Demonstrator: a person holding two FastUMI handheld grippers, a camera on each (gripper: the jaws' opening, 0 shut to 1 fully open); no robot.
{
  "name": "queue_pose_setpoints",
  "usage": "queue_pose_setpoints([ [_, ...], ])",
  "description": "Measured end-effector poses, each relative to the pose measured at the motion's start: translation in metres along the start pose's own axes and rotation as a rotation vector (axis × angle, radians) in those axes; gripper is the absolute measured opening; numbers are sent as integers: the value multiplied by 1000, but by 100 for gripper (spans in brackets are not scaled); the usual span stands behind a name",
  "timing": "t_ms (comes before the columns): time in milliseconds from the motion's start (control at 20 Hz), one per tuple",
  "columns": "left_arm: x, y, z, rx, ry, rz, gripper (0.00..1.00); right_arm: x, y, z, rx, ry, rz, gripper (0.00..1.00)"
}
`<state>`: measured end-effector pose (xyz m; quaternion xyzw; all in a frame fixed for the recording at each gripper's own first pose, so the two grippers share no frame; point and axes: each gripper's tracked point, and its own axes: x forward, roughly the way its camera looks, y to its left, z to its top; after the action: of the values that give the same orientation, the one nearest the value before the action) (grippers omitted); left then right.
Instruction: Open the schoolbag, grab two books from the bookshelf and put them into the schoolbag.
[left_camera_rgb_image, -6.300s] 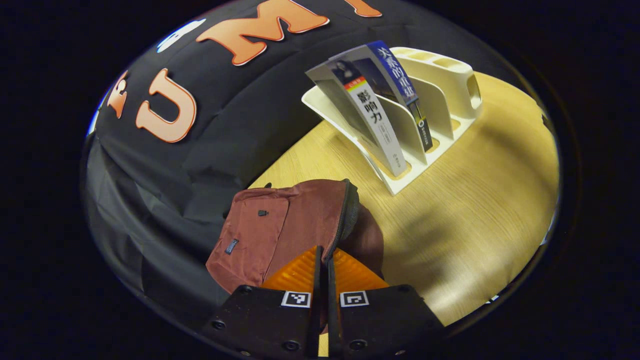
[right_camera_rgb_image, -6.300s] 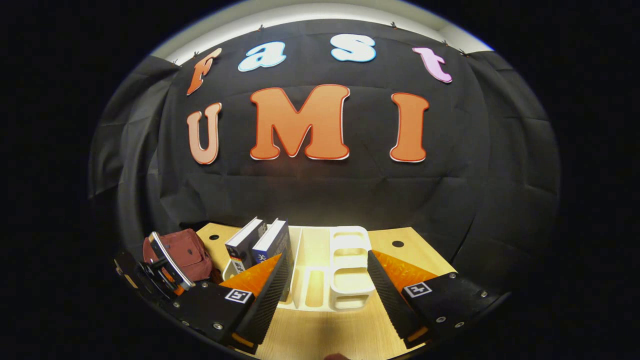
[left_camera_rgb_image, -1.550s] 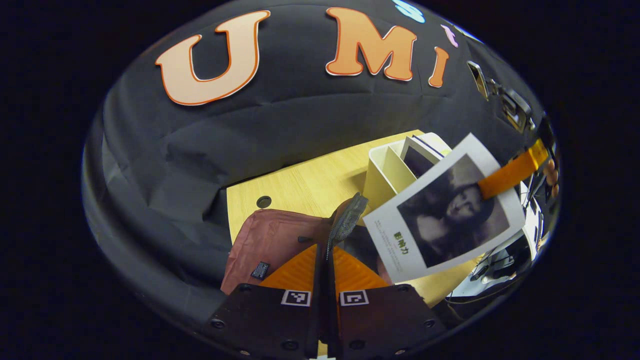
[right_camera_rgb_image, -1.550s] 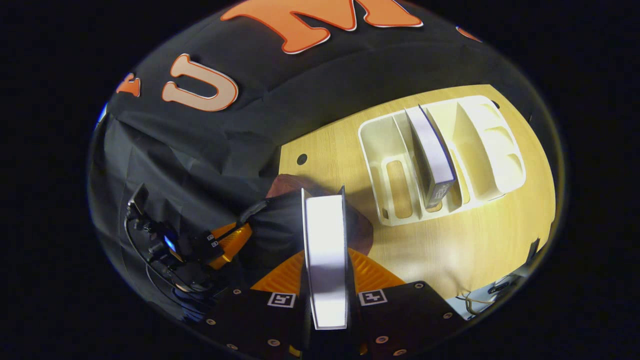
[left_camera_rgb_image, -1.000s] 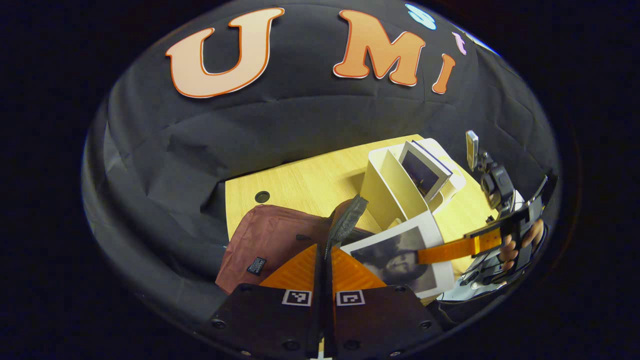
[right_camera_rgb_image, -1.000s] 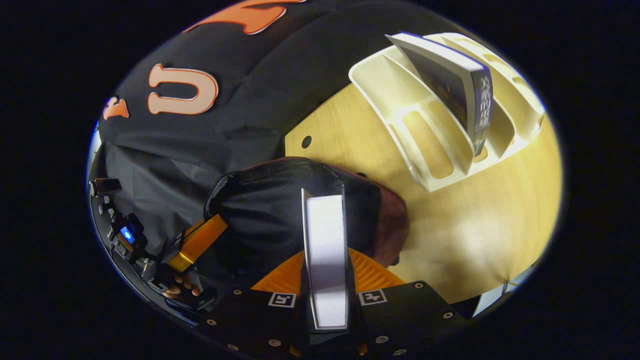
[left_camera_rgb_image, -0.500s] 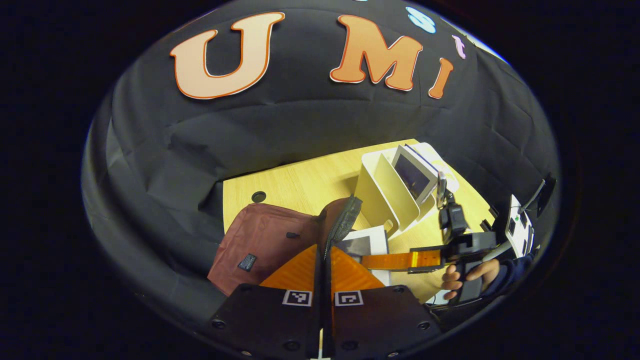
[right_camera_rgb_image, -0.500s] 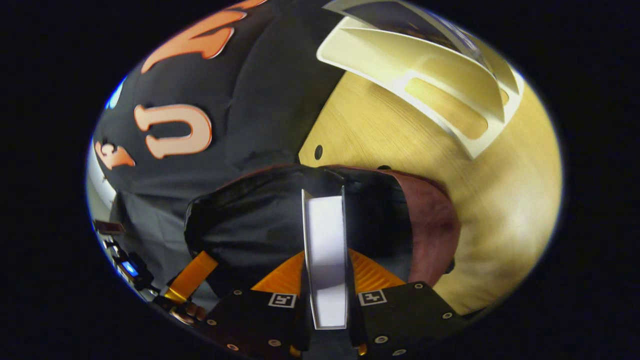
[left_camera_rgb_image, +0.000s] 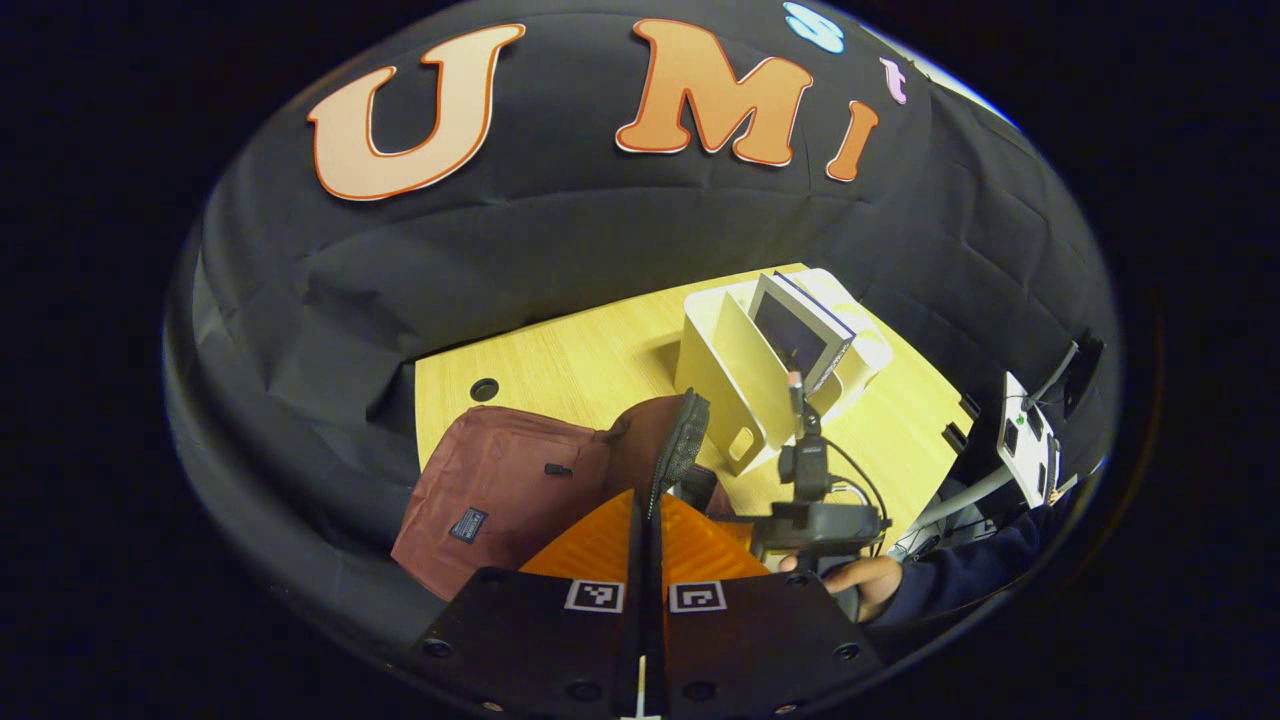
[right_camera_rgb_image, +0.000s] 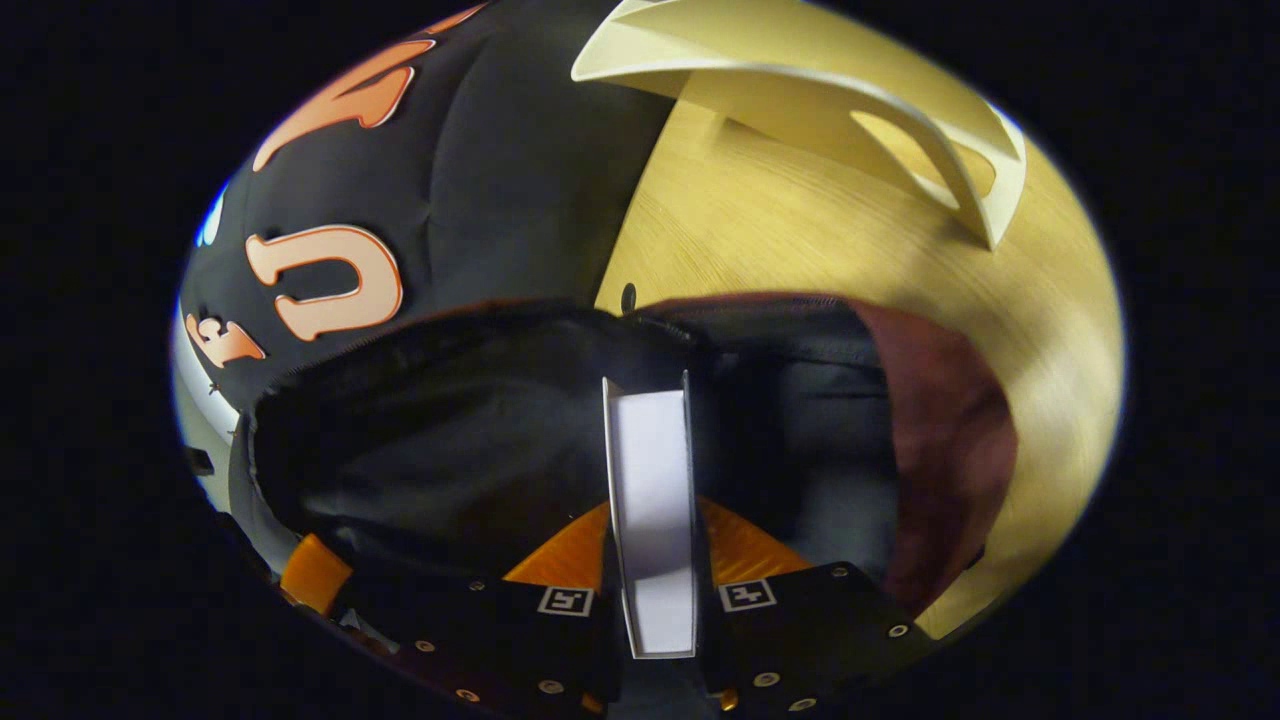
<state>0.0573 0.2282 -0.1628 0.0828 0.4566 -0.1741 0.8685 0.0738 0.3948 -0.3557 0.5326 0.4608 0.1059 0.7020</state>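
You are in the middle of loading the first book. In the right gripper view your right gripper is clenched on it at bottom centre, both fingers pressed to its covers, page edge facing the camera, and its far end already sits inside the dark mouth of the schoolbag that spans the middle of the frame.

In the left gripper view your left gripper is pinched on the bag's zipper edge at lower centre, holding the opening up. The second book leans in the bookshelf at centre right, on the table.

Next, I judge, push the book deeper until it clears the rim, then release — keep the left pinch firm so the mouth does not collapse. After that, go back for the second book.
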Motion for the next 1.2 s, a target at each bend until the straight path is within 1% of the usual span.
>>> queue_pose_setpoints([
  [50,3,-1,3,6,-4,3,2,-3,6,-2,6,15,7,34],
  [100,5,1,6,13,-12,10,2,-4,3,-2,-3,26,-17,35],
  [150,6,6,11,25,-22,29,2,-4,2,-1,-31,16,-34,44],
  [250,8,17,15,25,-29,54,2,-16,-4,12,-101,1,-77,70],
  [350,8,20,13,11,-29,52,2,-33,-13,23,-160,7,-129,96],
  [400,9,21,13,7,-31,51,7,-45,-17,30,-185,4,-146,97],
  [450,9,21,12,8,-35,49,2,-55,-19,36,-207,0,-158,97],
  [600,13,21,11,16,-39,55,2,-85,-30,52,-287,-11,-217,97],
  [1050,23,12,8,19,-39,49,2,-168,-20,105,-491,-61,-340,97],
  [1200,25,11,6,26,-38,50,2,-190,-21,119,-542,-62,-400,97],
])
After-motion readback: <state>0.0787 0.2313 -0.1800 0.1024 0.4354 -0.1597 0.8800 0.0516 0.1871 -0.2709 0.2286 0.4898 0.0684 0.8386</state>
